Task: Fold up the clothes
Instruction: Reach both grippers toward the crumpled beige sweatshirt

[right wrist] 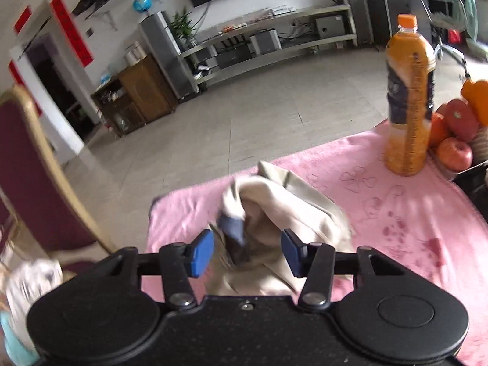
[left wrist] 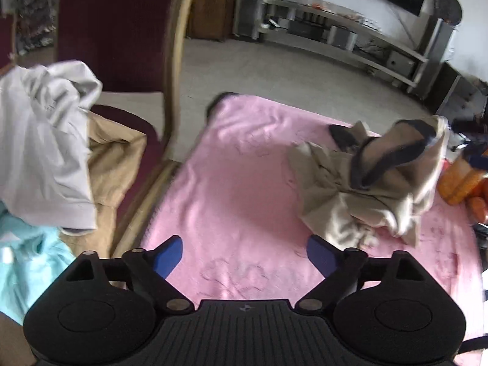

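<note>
1. Lying crumpled on the pink cloth (left wrist: 244,183) that covers the desk, the beige top (left wrist: 360,189) has no fold yet; by my judgement the task is barely begun.
2. Its fabric looks soft and thick, bunched in peaks, with dark blue trim (left wrist: 393,155).
3. The right claw (right wrist: 247,254) straddles a bunched part, pads apart, not pressing; the left claw (left wrist: 244,254) gapes over bare cloth.
4. More clothes, grey, tan and teal, heap on a chair (left wrist: 122,30); a bottle (right wrist: 410,97) stands beyond.

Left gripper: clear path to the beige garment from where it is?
Probably yes. The left gripper is open over bare pink cloth, and nothing lies between it and the beige garment. The right gripper already straddles that garment, so they may crowd.
</note>
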Demonstrator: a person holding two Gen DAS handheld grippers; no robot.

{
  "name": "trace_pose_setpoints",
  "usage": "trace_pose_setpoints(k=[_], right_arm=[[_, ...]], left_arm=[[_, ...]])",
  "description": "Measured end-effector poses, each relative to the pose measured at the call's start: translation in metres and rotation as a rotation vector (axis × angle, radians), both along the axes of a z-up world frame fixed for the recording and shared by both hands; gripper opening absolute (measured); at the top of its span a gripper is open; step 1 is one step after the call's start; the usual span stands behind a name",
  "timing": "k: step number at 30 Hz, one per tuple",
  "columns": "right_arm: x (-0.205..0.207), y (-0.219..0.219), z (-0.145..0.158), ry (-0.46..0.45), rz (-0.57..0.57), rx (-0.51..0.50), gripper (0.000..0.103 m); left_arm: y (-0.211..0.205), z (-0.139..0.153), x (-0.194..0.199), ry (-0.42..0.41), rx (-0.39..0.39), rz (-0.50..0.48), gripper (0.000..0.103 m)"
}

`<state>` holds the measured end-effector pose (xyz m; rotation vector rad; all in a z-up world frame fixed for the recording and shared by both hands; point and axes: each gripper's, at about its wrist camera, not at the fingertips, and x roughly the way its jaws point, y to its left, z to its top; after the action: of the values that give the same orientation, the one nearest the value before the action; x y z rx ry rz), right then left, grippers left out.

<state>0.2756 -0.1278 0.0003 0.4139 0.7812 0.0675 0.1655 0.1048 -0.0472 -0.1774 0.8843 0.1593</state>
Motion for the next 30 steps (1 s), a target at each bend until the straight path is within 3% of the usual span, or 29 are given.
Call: trace_pose_setpoints(k=[5,6,7,8,10,12,20,24,26,30], right_arm=[[0.046,0.013,-0.013,0.052,-0.076,0.005,0.049],[0.052,0.011,-0.018,0.065,-0.104,0.031,0.039],[0.049,0.006,-0.018,0.066,-0.114,0.055,0.011],[0.045,0.001,-0.019,0.065,-0.122,0.079,0.005],[0.037,-0.010,-0.019,0.062,-0.137,0.126,0.005],[0.022,-0.021,-0.014,0.044,-0.133,0.133,0.005],[-0.123,-0.114,0.015,-0.008,-0.133,0.140,0.005],[-0.164,-0.148,-0.016,0.068,-0.136,0.149,0.005],[-0.165,-0.158,-0.040,0.115,-0.142,0.168,0.006],[-0.159,-0.169,-0.079,0.158,-0.168,0.170,0.007]], left_arm=[[0.012,-0.009,0.005,0.017,-0.114,-0.029,0.084],[0.012,-0.010,0.005,0.022,-0.121,-0.037,0.080],[0.012,-0.011,0.006,0.028,-0.114,-0.043,0.078],[0.011,-0.011,0.006,0.031,-0.101,-0.047,0.077],[0.007,-0.009,0.003,0.017,-0.070,-0.055,0.069],[0.002,-0.002,-0.003,-0.015,-0.051,-0.077,0.069],[-0.028,0.023,-0.047,-0.084,-0.018,-0.221,0.069],[-0.048,0.021,-0.065,-0.079,-0.041,-0.257,0.066],[-0.063,0.013,-0.065,-0.045,0.003,-0.264,0.065],[-0.083,-0.003,-0.054,0.001,0.093,-0.238,0.073]])
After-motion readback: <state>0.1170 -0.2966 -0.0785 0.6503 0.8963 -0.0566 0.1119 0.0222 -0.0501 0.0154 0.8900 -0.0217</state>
